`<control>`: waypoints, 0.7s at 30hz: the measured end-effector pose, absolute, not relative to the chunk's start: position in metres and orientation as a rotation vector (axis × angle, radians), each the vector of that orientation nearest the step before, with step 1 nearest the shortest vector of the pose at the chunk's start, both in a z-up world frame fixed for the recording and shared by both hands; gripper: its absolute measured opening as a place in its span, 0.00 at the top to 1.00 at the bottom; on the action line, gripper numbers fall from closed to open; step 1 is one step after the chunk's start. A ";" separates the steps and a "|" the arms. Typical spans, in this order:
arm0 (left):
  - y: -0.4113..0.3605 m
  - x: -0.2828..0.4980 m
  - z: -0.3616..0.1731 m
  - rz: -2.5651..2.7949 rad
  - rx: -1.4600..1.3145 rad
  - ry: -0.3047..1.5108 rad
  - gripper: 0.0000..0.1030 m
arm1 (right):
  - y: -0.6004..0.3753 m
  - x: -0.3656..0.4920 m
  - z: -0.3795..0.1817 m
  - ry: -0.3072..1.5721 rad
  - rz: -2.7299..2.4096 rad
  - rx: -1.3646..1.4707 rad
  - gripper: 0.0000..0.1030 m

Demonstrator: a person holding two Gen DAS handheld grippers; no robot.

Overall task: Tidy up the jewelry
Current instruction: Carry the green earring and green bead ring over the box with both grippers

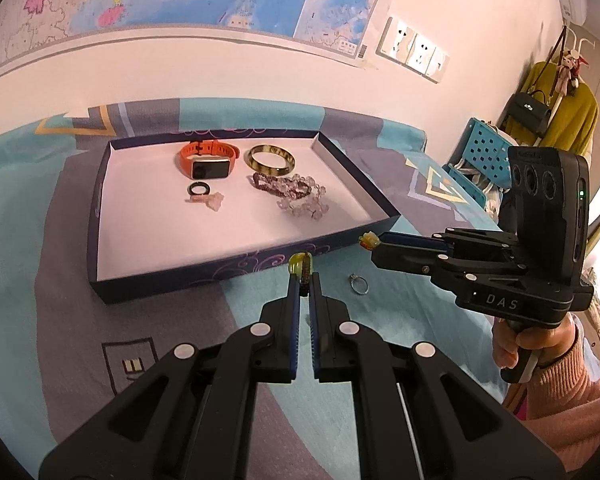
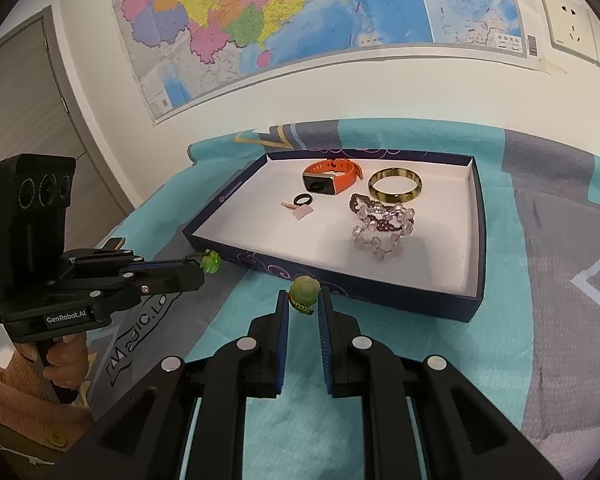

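Claws (image 2: 303,300) (image 1: 305,278) pinching green-beaded pendants (image 2: 305,291)

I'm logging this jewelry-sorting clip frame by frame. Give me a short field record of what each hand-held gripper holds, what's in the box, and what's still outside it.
left hand-held gripper: shut on yellow-green bead on a dark cord
right hand-held gripper: shut on round green bead
container: shallow dark blue box with white floor
in box: orange smartwatch; yellow-green bangle; small black ring; pink stone piece; clear and purple beaded bracelets
outside box: silver ring on the bedspread
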State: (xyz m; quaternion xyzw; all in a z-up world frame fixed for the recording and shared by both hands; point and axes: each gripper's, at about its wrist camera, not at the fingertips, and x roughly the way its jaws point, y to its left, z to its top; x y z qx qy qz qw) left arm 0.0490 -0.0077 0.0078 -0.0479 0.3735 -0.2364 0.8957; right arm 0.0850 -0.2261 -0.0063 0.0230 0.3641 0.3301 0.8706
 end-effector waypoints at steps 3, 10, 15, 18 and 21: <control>-0.009 0.051 0.010 -0.489 -0.093 0.768 0.95 | -0.224 0.087 -0.005 0.758 0.691 0.044 0.87; -0.011 0.055 0.012 -0.482 -0.082 0.758 0.95 | -0.221 0.091 -0.004 0.752 0.690 0.042 0.88; -0.010 0.057 0.015 -0.475 -0.077 0.748 0.95 | -0.220 0.094 -0.002 0.748 0.688 0.042 0.87; -0.010 0.058 0.016 -0.473 -0.077 0.746 0.95 | -0.219 0.095 -0.002 0.747 0.689 0.041 0.87; -0.010 0.059 0.016 -0.472 -0.078 0.744 0.95 | -0.219 0.096 0.000 0.744 0.691 0.040 0.88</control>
